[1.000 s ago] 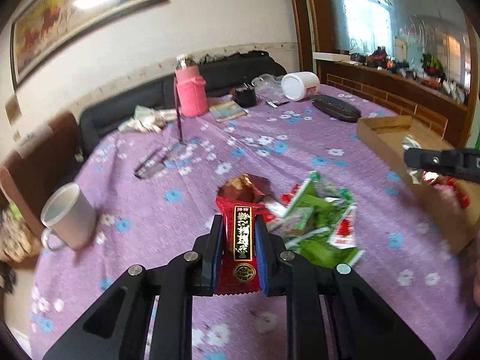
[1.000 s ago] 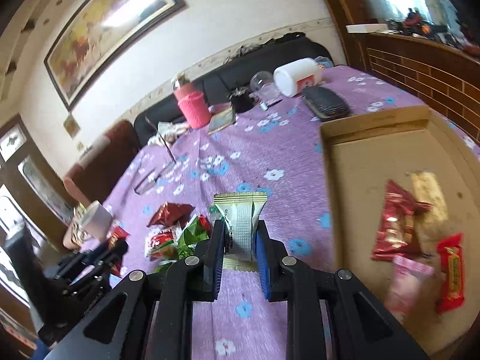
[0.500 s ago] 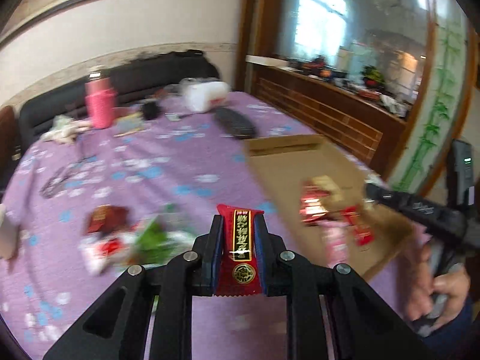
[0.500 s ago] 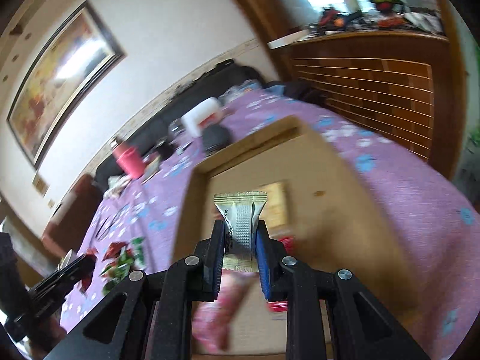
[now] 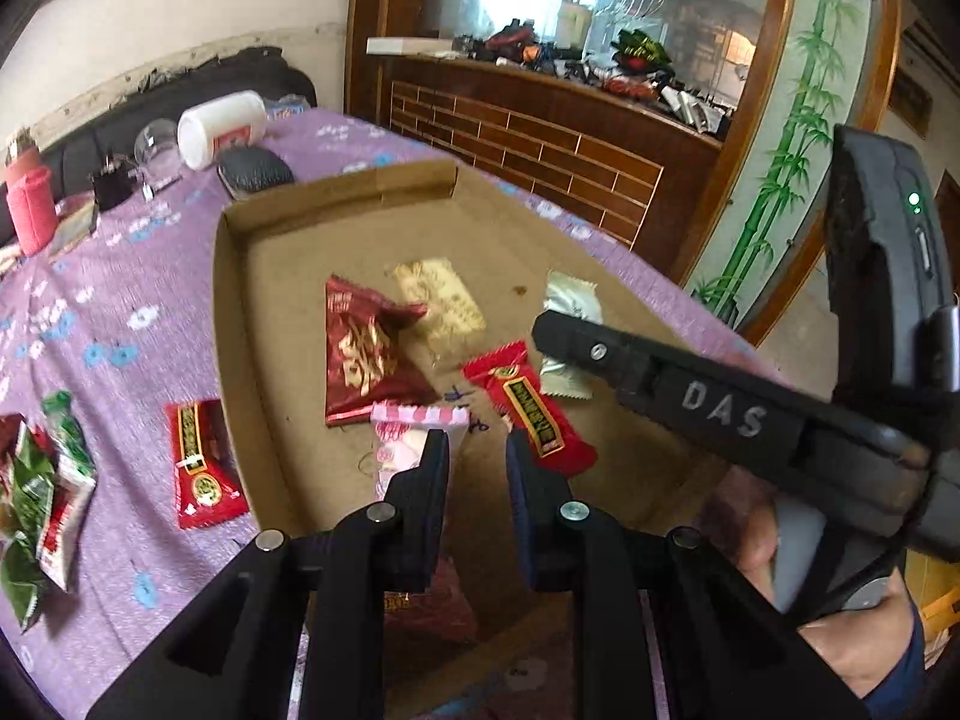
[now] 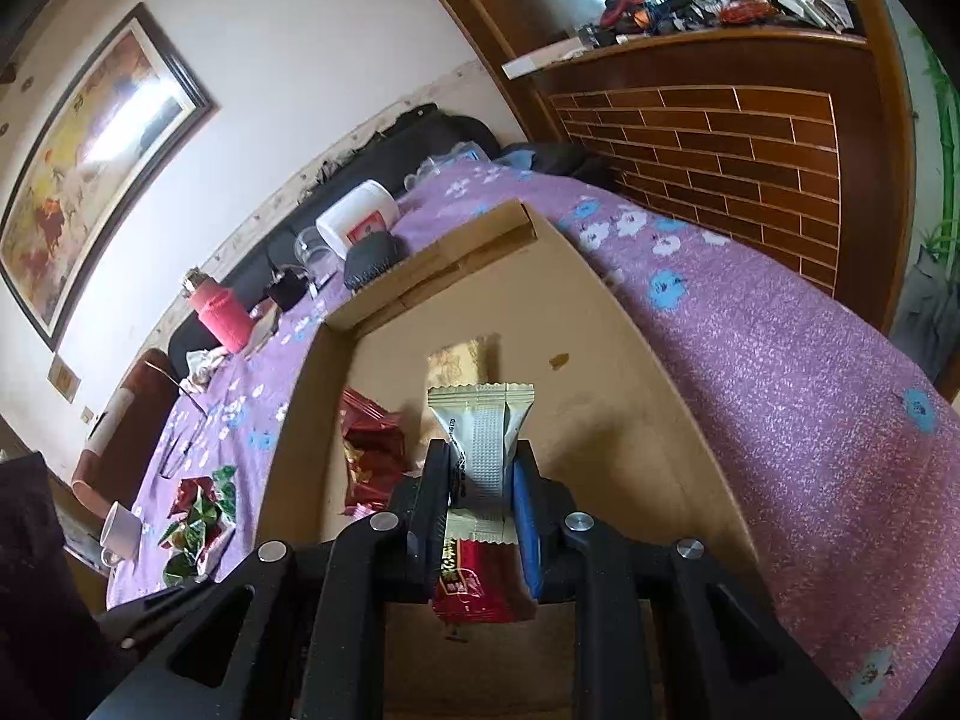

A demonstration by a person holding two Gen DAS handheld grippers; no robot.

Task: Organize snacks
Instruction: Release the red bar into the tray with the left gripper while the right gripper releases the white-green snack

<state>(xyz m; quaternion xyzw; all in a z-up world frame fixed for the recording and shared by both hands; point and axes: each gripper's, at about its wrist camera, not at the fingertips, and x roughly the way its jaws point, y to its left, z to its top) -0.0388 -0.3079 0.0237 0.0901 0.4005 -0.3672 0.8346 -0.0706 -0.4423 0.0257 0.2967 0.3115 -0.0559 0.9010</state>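
- The green packets (image 5: 36,480) lie heaped at the far left on the purple flowered cloth (image 5: 120,312). They are crinkly film, well apart from the box, and not yet sorted.
- The loose red bar (image 5: 201,468) was clamped in the left tongs half a second ago. It now lies flat on the cloth, just left of the cardboard box (image 5: 219,312) and outside its wall. My reading is that it slipped out short of the box and will need picking up again.
- The box is a shallow tray of matte brown card with low walls. It holds a creased dark red foil pouch (image 5: 360,354), a flat gold packet (image 5: 444,300), a pink striped sachet (image 5: 414,420) and a boxed red bar (image 5: 528,408) with a gold label.
- The left gripper (image 5: 477,480) has swung from the snack pile to the box's near edge. Its jaws are drawn in to a narrow gap with nothing between them.
- The right gripper (image 6: 480,468) has moved from above the cloth to low inside the box. It is clamped on the silver packet (image 6: 480,420), a slim pillow pack with serrated ends and a ribbed back seam, which stands upright above the box floor, so its release looks close.
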